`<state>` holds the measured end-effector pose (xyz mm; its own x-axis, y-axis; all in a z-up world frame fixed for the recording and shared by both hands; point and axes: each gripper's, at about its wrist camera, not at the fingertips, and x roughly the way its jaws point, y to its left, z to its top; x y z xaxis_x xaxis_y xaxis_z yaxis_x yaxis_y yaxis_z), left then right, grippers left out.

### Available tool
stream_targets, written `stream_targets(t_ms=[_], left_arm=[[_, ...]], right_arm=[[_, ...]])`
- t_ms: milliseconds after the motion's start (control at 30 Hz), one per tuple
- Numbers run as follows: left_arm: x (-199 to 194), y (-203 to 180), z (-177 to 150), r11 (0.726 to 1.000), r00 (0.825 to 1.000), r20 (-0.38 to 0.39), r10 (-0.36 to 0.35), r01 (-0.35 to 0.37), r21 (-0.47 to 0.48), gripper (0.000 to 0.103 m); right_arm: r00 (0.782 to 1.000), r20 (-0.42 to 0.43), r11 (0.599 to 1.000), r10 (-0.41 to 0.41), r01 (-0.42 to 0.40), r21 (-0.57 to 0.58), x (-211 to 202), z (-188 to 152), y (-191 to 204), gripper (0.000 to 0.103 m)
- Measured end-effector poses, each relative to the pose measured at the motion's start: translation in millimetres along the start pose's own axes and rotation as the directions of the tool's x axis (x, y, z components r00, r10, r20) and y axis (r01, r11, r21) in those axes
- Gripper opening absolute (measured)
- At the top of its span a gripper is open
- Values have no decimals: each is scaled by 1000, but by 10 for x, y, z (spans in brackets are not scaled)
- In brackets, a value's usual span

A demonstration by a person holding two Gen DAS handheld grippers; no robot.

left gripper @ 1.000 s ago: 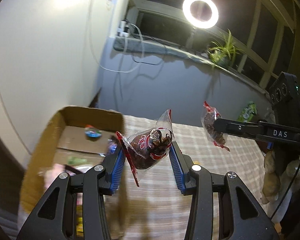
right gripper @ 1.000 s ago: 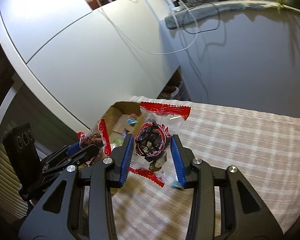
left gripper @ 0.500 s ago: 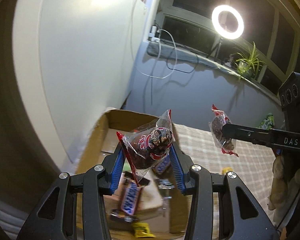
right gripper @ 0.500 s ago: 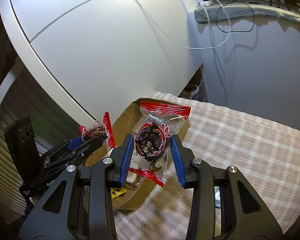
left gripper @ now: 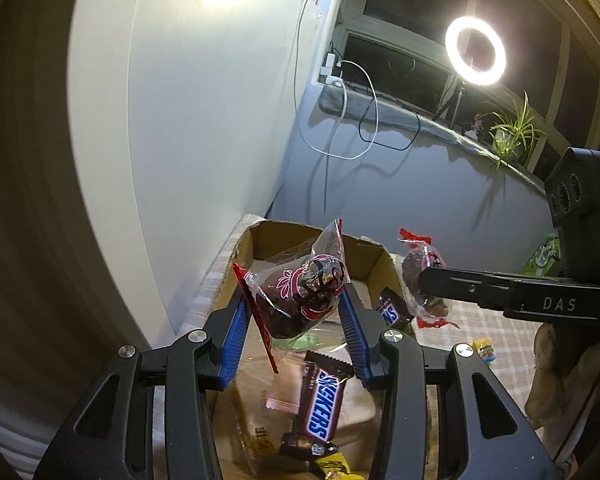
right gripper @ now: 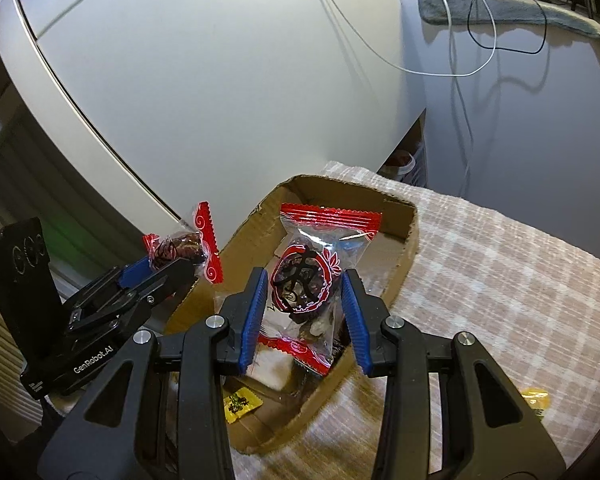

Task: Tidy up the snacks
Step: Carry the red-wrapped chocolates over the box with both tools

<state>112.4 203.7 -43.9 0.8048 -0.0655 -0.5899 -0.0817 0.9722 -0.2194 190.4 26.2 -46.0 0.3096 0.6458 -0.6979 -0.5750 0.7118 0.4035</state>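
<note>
My left gripper (left gripper: 296, 330) is shut on a clear red-edged snack packet (left gripper: 300, 300) with a dark brown sweet inside, held above the open cardboard box (left gripper: 380, 258). My right gripper (right gripper: 304, 320) is shut on a like packet (right gripper: 312, 280), also held over the box (right gripper: 404, 256). Each gripper shows in the other's view: the right one (left gripper: 420, 284) with its packet (left gripper: 424, 280), the left one (right gripper: 168, 268) with its packet (right gripper: 184, 246). In the box lie a Snickers bar (left gripper: 322, 404), a second bar (left gripper: 388, 312) and a yellow sweet (right gripper: 242, 402).
The box stands on a checked cloth (right gripper: 500, 300) beside a white cabinet (right gripper: 220, 80). A yellow sweet (right gripper: 534, 398) and a small wrapped sweet (left gripper: 484, 350) lie on the cloth. A green packet (left gripper: 544, 256) sits at the far right. A ring light (left gripper: 475, 51) and cables hang behind.
Both grippers have moved left with their packets, from over the cloth to above the open box. The box contents have come into view below the left gripper.
</note>
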Motion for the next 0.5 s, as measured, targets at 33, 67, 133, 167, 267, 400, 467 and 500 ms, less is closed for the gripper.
stream_targets(t_ms=[33, 67, 133, 167, 267, 400, 467, 500], left_arm=[[1, 10, -6, 1000, 1000, 1, 2, -2, 1, 43], [5, 18, -10, 1000, 1000, 0, 3, -3, 2, 43], [19, 21, -9, 1000, 1000, -2, 3, -3, 5, 43], [26, 25, -11, 1000, 1000, -2, 4, -4, 5, 43], [41, 19, -9, 1000, 1000, -4, 9, -9, 10, 44], [50, 19, -10, 1000, 1000, -6, 14, -14, 10, 46], [45, 11, -18, 1000, 1000, -4, 20, -20, 14, 47], [42, 3, -20, 1000, 1000, -4, 21, -21, 17, 47]], right_arm=[[1000, -5, 1000, -2, 2, -2, 35, 1, 4, 40], [1000, -9, 1000, -3, 3, -3, 64, 8, 14, 40], [1000, -17, 1000, -5, 5, -5, 127, 17, 20, 40], [1000, -19, 1000, -8, 8, -6, 152, 25, 19, 40], [1000, -21, 1000, -15, 15, -4, 185, 34, 8, 41], [1000, -20, 1000, -23, 23, -9, 202, 40, 12, 42], [999, -17, 999, -30, 30, -16, 203, 42, 33, 44], [999, -16, 999, -30, 30, -20, 205, 43, 39, 44]])
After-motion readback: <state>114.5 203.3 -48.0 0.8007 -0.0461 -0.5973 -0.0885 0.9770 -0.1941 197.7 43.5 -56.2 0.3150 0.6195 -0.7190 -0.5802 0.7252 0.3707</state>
